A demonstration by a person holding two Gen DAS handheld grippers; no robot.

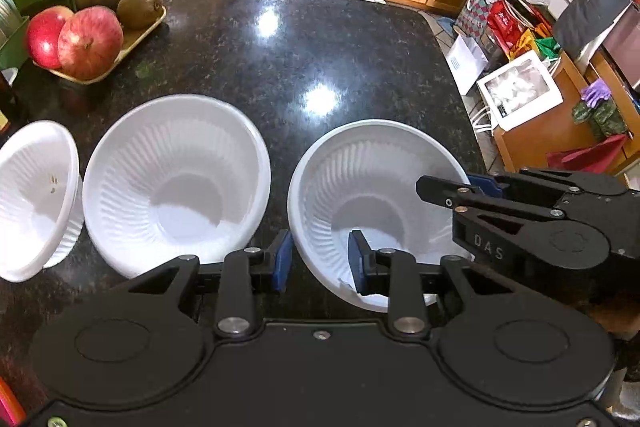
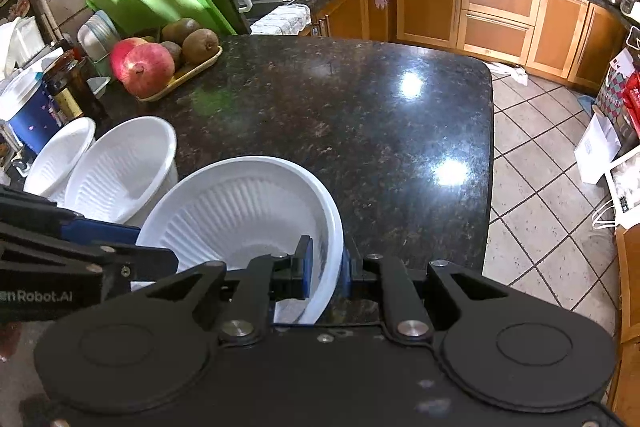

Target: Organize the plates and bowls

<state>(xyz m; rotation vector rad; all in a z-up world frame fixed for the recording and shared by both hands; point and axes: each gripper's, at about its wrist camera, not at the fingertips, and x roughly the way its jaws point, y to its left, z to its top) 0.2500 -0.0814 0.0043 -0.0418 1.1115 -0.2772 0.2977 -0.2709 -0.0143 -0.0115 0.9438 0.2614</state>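
The white ribbed disposable bowl (image 1: 376, 203) nearest you sits on the dark speckled granite countertop (image 1: 280, 59), to the right of two more bowls of the same kind. Both grippers work on its rim.

The right gripper (image 2: 326, 267) is clamped on the bowl's right wall, one blue pad inside and one outside. Hold this grip steady; the wall is thin and probably flexes, so do not squeeze harder or twist.

The left gripper (image 1: 320, 259) straddles the near-left rim, one pad inside the bowl and one outside. Its jaws stand partly apart and the outer pad does not appear to press the wall. Close it until both pads bear on the rim, or withdraw it before you lift.

Lift straight up, keeping the bowl level, then carry it left over the middle white ribbed bowl (image 1: 176, 183) and lower it to nest. Watch the tilted leftmost white bowl (image 1: 36, 199), which leans against the middle one and may shift.
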